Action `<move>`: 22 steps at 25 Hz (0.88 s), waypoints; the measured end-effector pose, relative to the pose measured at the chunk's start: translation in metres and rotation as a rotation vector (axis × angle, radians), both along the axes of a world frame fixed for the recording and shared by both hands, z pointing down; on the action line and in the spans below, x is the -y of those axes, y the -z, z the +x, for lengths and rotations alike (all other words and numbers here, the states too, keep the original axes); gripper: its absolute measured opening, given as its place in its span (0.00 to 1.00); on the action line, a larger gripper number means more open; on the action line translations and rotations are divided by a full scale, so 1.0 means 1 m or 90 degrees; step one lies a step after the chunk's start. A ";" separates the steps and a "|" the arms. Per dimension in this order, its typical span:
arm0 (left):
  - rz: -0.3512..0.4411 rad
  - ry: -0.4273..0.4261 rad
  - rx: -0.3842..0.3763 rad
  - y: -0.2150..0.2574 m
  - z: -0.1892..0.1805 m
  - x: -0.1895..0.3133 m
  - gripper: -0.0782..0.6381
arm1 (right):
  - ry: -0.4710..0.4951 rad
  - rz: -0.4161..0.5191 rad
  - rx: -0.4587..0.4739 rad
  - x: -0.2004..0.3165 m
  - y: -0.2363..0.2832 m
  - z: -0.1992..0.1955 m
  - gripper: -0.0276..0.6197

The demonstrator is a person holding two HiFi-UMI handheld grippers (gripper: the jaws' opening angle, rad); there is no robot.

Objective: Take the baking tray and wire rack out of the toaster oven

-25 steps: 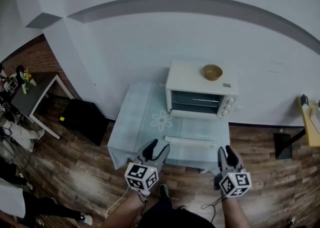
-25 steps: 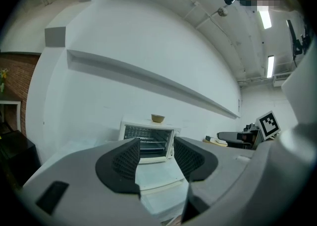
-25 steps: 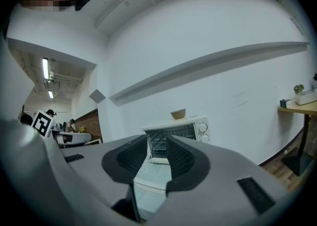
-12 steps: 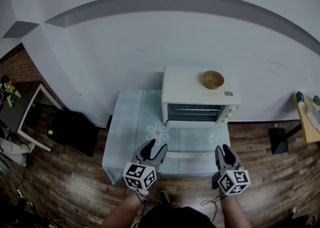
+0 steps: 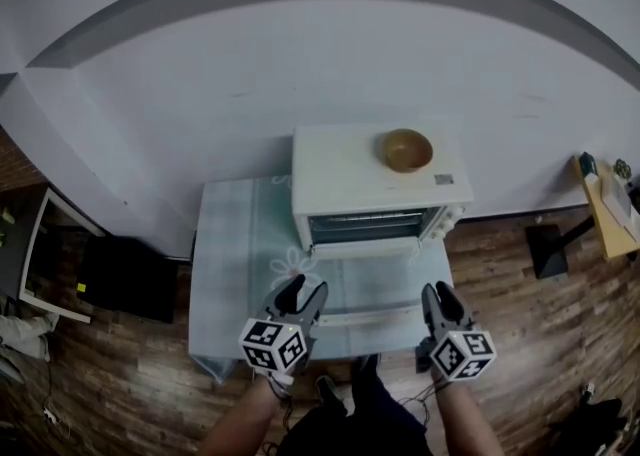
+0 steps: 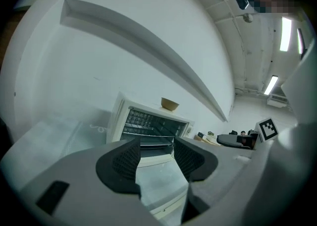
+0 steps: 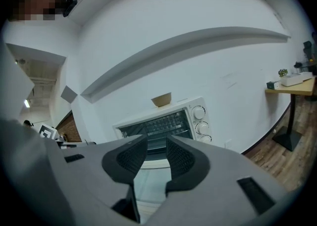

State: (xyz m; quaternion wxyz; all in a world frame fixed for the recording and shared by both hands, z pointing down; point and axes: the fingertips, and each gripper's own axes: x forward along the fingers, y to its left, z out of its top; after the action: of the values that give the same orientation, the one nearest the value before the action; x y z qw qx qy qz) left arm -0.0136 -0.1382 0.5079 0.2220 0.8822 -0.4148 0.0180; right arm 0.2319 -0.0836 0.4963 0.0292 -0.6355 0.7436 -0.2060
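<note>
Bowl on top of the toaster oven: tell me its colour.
Tan brown, like wood. The bowl shows best in the head view.

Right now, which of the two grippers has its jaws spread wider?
The left gripper: its jaws gape wide, while those of the right gripper stand closer together. Neither holds anything.

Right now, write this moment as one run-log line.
toaster oven: door open | wire rack: inside | left gripper: open, empty | right gripper: open, empty
</note>
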 end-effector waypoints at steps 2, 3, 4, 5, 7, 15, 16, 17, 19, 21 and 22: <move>-0.017 0.003 -0.001 -0.013 0.009 0.015 0.40 | 0.001 -0.014 0.017 0.016 -0.014 0.007 0.23; -0.026 0.007 0.000 -0.020 0.013 0.022 0.40 | 0.002 -0.022 0.026 0.025 -0.021 0.010 0.23; -0.037 0.011 -0.001 -0.026 0.018 0.029 0.40 | 0.004 -0.029 0.036 0.033 -0.027 0.013 0.23; -0.050 0.016 -0.005 -0.032 0.022 0.035 0.40 | 0.007 -0.035 0.045 0.042 -0.032 0.016 0.23; -0.074 0.026 -0.018 -0.040 0.029 0.048 0.40 | 0.009 -0.048 0.066 0.060 -0.040 0.022 0.23; -0.170 0.075 -0.093 -0.082 0.054 0.101 0.40 | 0.009 -0.097 0.194 0.121 -0.083 0.030 0.24; -0.185 0.086 -0.109 -0.087 0.055 0.106 0.40 | 0.007 -0.101 0.212 0.127 -0.088 0.030 0.24; -0.198 0.096 -0.124 -0.093 0.055 0.110 0.40 | 0.005 -0.104 0.233 0.132 -0.092 0.030 0.24; -0.220 0.114 -0.154 -0.103 0.056 0.119 0.40 | -0.003 -0.108 0.285 0.143 -0.102 0.031 0.24; -0.242 0.129 -0.190 -0.112 0.058 0.129 0.40 | -0.022 -0.118 0.348 0.153 -0.110 0.033 0.24; -0.254 0.137 -0.212 -0.116 0.060 0.134 0.40 | -0.036 -0.127 0.375 0.158 -0.115 0.034 0.24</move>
State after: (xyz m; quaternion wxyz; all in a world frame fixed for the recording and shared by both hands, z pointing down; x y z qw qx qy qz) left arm 0.0460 -0.2724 0.6239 0.4570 0.7630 -0.4518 -0.0696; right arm 0.2664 -0.2412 0.6112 0.1868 -0.5683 0.6613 -0.4525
